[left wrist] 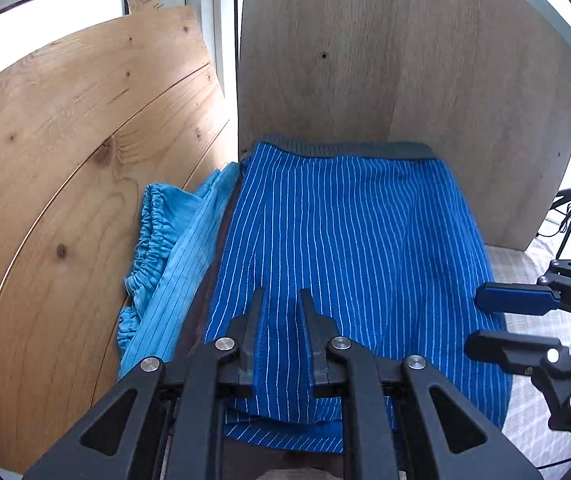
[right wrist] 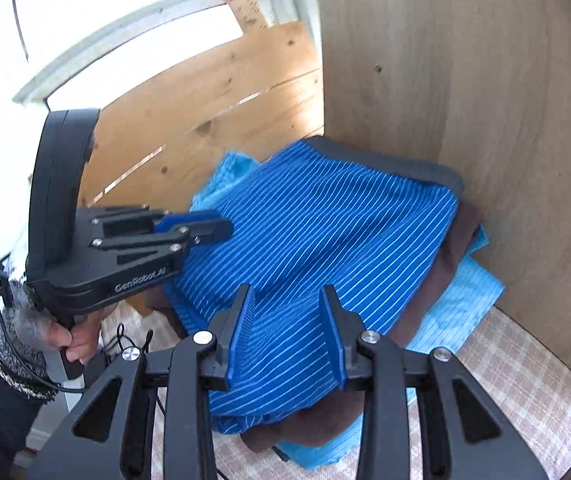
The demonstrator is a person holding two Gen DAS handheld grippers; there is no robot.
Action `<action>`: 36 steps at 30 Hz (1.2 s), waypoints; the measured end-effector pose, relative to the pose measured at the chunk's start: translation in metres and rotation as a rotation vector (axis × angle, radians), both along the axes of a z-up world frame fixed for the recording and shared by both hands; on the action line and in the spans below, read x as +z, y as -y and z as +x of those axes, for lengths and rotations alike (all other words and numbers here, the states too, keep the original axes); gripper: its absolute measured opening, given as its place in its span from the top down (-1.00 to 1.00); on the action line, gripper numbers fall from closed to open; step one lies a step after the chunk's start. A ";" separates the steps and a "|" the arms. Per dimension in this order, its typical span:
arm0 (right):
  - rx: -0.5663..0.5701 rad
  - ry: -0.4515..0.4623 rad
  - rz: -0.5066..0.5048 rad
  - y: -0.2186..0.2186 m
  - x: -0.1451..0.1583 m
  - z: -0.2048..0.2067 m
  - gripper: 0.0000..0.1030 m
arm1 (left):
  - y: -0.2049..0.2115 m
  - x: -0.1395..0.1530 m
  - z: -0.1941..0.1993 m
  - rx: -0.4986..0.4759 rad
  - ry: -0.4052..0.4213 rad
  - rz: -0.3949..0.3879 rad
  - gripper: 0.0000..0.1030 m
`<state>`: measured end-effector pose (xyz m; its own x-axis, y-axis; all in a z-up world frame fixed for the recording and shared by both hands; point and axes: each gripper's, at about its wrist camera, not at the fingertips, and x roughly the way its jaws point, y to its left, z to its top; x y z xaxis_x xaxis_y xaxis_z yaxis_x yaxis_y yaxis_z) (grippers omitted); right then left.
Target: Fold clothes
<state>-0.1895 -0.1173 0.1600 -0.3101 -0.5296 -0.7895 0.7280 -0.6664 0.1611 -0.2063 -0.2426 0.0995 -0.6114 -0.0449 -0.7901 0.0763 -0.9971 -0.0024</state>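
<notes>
A blue striped garment [right wrist: 317, 232] is lying folded atop a pile of clothes on the checked worktop [right wrist: 525, 376], against a grey board [left wrist: 405, 60]. Both the left hand-held gripper [left wrist: 281, 300] and the right hand-held gripper [right wrist: 285, 292] are hovering spread, pinching nothing. Any careless push is risking sliding the top piece off the brown garment [right wrist: 449, 256] beneath.

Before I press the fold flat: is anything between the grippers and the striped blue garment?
Nothing visible. The left gripper and the right gripper both sit directly over the striped blue garment, jaws open.
</notes>
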 end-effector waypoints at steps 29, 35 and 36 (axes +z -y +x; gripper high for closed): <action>-0.410 -0.151 -0.011 -0.250 0.054 0.178 -0.16 | -0.115 0.084 0.275 0.288 -0.116 0.056 -0.48; -0.406 -0.161 -0.010 -0.253 0.050 0.193 -0.17 | -0.139 0.087 0.312 0.339 -0.093 0.006 -0.48; -0.406 -0.160 -0.010 -0.254 0.049 0.194 -0.17 | -0.142 0.089 0.317 0.346 -0.096 -0.002 -0.48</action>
